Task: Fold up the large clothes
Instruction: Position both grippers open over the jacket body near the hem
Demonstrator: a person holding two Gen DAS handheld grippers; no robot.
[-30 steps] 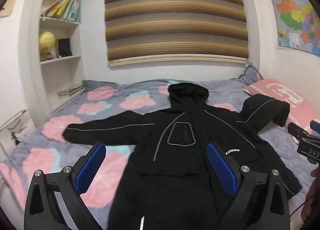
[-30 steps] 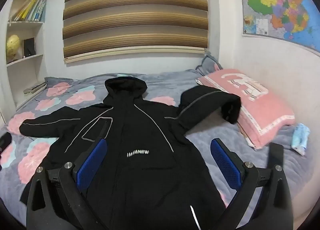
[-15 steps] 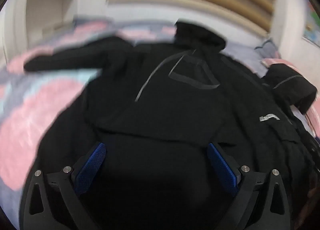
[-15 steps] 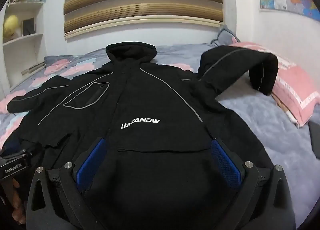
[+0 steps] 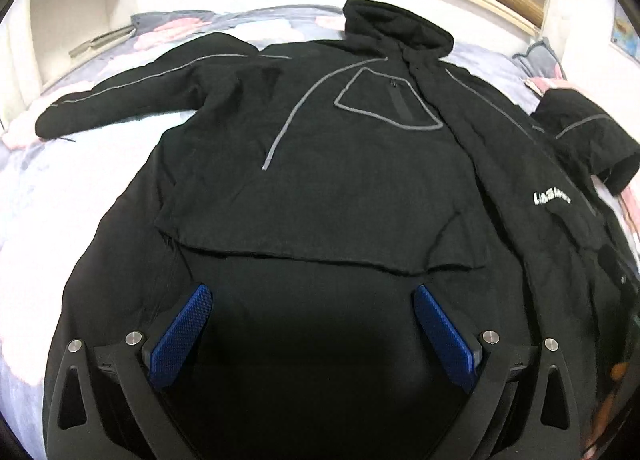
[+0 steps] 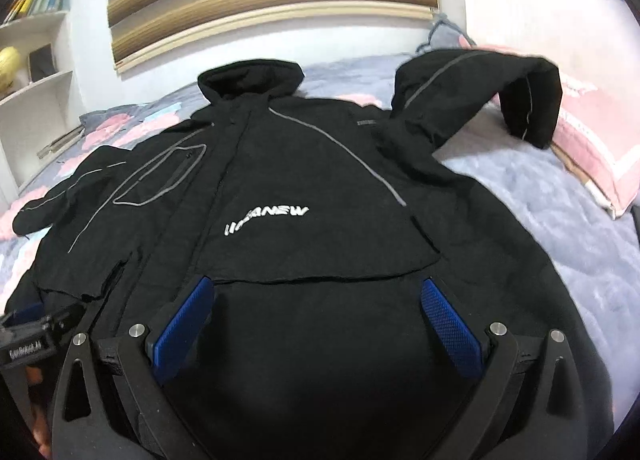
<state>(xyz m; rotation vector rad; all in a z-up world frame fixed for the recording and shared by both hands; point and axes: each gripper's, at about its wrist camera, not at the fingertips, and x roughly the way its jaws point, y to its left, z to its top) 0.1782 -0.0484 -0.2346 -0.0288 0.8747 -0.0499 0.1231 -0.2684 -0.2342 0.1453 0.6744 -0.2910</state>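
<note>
Both grippers are spread wide and hold nothing: the left gripper (image 5: pixel 312 334) hangs low over the near left part of the black jacket (image 5: pixel 360 179), the right gripper (image 6: pixel 320 324) over its near right part. That jacket lies face up and unfolded on the flowered bed (image 6: pixel 560 227), hood at the far end, left sleeve (image 5: pixel 132 87) stretched out flat, right sleeve (image 6: pixel 480 91) humped up against the pink pillow (image 6: pixel 592 139). By my judgement the approach is in hand and no fold has been made. Next, each gripper needs to drop to the cloth and close on an edge, likely the hem or a side.
</note>
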